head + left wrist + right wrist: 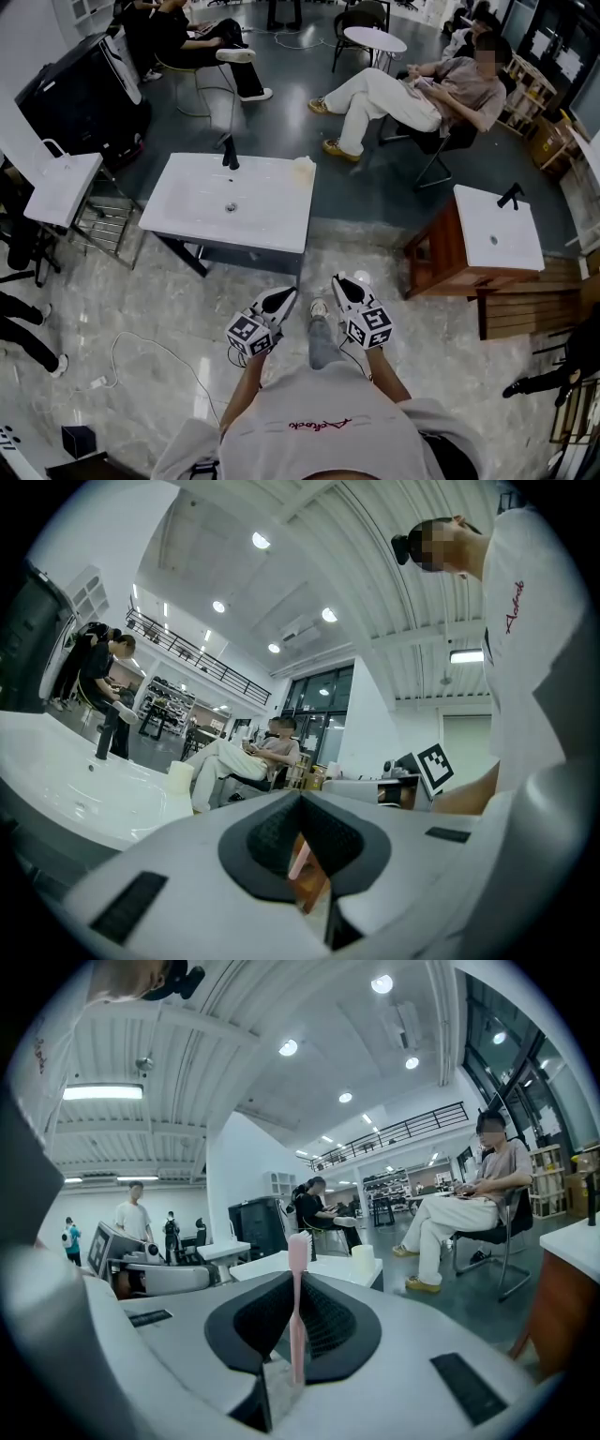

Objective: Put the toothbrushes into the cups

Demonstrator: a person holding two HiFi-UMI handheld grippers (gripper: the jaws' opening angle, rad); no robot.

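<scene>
While held level, right tool [339,280] grips toothbrush [298,1252], left tool [290,293] possibly another.

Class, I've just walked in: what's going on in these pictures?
A person stands facing a white rectangular sink basin, a gripper in each hand. The right gripper clamps a pink plastic toothbrush upright in its fingers. The left gripper is shut on a thin pale pink stick, perhaps a second toothbrush. A cream cup sits on the basin's far corner.
</scene>
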